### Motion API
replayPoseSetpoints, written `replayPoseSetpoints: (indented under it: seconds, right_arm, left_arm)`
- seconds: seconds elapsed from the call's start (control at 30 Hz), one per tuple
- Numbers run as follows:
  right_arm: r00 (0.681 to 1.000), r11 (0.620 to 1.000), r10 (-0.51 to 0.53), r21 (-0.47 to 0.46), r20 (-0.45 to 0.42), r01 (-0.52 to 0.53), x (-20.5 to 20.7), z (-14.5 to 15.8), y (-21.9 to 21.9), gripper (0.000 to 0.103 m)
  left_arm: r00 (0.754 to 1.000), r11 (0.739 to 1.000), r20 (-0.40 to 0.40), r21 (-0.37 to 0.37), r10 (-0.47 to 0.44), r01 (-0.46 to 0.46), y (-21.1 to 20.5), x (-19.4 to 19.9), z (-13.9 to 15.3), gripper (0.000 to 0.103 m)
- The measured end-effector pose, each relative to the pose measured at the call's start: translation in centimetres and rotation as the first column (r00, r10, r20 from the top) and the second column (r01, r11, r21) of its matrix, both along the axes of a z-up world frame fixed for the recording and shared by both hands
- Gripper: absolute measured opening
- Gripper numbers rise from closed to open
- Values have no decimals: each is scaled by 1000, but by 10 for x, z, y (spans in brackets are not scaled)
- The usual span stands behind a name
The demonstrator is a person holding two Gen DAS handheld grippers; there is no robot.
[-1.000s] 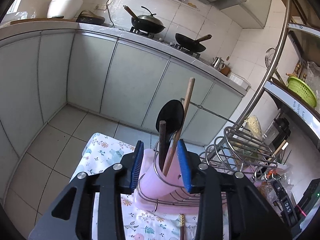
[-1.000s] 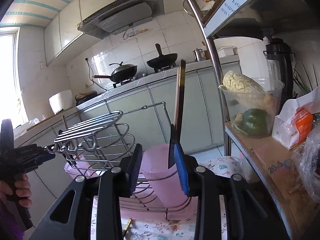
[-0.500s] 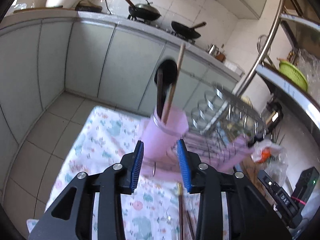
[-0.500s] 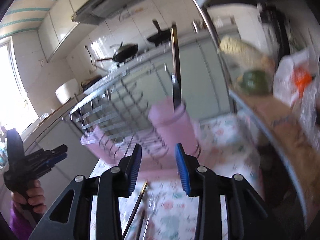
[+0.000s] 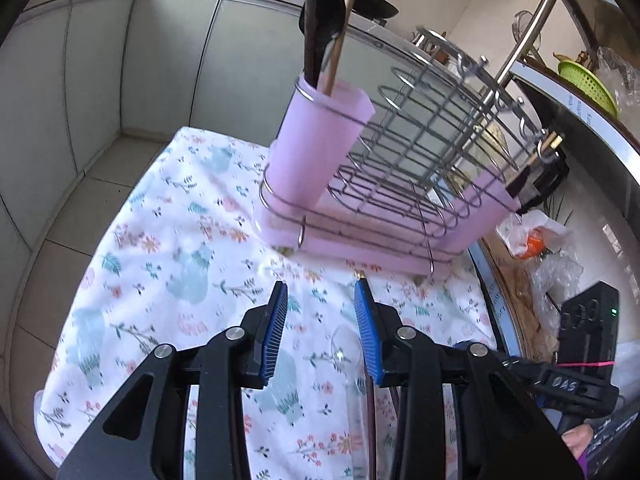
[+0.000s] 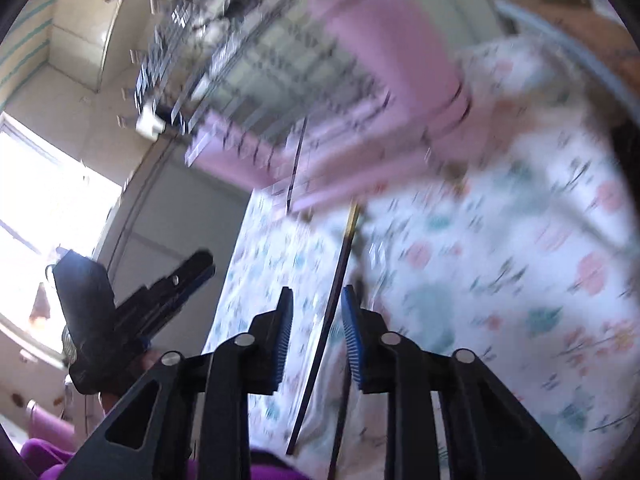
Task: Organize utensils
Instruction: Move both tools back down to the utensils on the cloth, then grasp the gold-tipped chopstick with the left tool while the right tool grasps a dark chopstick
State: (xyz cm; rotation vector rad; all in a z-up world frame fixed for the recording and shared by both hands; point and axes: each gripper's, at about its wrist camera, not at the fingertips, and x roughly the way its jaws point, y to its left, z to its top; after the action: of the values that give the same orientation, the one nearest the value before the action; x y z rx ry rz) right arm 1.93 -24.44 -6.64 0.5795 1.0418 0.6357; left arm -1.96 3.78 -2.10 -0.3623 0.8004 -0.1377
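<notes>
- The left gripper (image 5: pixel 321 300) hangs above the floral tablecloth (image 5: pixel 168 248) with its jaws half apart and nothing between the pads
- A clear spoon (image 5: pixel 347 350) lies on the cloth just under its right finger
- The right gripper (image 6: pixel 316 300) is closing its jaws; a dark chopstick (image 6: pixel 340 264) lies on the cloth between the pads, not yet pressed as far as the blurred view shows
- The pink dish rack (image 5: pixel 360 216) stands at the far side of the cloth; its pink cup (image 5: pixel 320 140) holds a black spoon (image 5: pixel 318 20) and a wooden stick (image 5: pixel 340 28), both upright
</notes>
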Motion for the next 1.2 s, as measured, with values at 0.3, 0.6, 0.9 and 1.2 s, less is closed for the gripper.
replayPoseSetpoints:
  seconds: [0.3, 0.6, 0.9, 1.2]
  right_arm:
    - [997, 978, 41, -202, -59, -52, 7, -23, 41, 15]
    - [994, 960, 20, -276, -110, -50, 20, -37, 52, 13]
    - [986, 947, 66, -302, -154, -111, 30, -41, 68, 16]
    - [988, 970, 6, -238, -153, -43, 25, -47, 43, 6]
  left_arm:
    - [1000, 1000, -3, -12, -24, 24, 1, -18, -5, 35]
    - [1000, 999, -10, -18, -28, 28, 6, -29, -11, 35]
    - [999, 1000, -17, -1, -27, 27, 6, -35, -14, 35]
    - [999, 999, -32, 13, -34, 35, 2, -34, -15, 35]
